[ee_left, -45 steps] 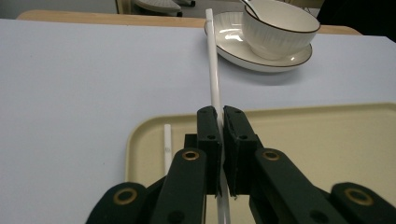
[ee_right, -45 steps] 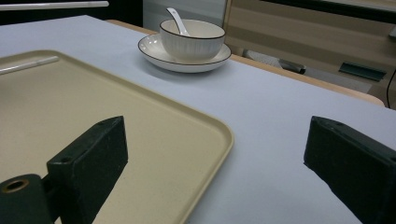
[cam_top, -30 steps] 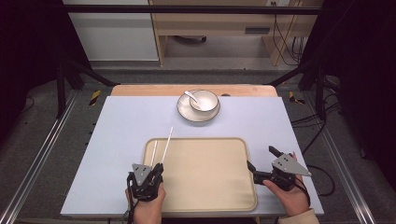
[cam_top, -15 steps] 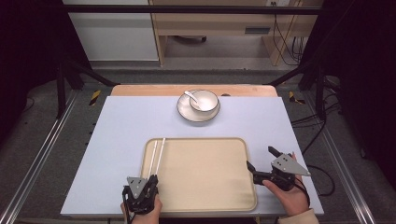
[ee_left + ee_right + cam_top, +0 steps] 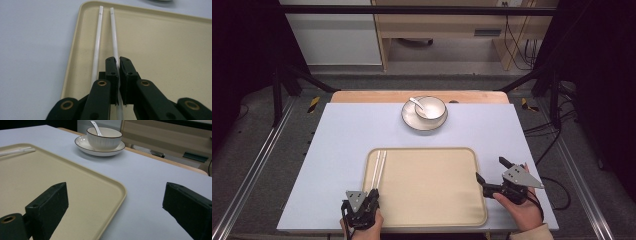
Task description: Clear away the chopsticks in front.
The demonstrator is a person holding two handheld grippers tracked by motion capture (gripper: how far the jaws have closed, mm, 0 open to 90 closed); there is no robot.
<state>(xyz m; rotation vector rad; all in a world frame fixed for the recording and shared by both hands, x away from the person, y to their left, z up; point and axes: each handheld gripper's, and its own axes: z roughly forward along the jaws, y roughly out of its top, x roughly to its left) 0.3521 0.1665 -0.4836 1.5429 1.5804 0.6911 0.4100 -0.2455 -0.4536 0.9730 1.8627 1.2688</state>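
Two white chopsticks (image 5: pixel 379 167) lie side by side along the left side of a beige tray (image 5: pixel 432 195). My left gripper (image 5: pixel 373 194) sits at the tray's near left corner. In the left gripper view it (image 5: pixel 118 62) is shut on the near end of the right chopstick (image 5: pixel 113 37), and the other chopstick (image 5: pixel 97 50) lies loose beside the jaws. My right gripper (image 5: pixel 491 169) is open at the tray's right edge. In its own view the gripper (image 5: pixel 117 202) straddles the tray rim (image 5: pixel 120 192) with nothing between its jaws.
A white bowl (image 5: pixel 430 107) with a spoon (image 5: pixel 416 102) in it stands on a plate (image 5: pixel 414 121) at the far middle of the pale blue table (image 5: pixel 342 130). From the right gripper view the bowl (image 5: pixel 103 137) is beyond the tray's far corner.
My left gripper pulled back toward the near edge. The chopsticks, which slanted out past the tray's far rim, now lie straight on the tray. The right gripper stayed put.
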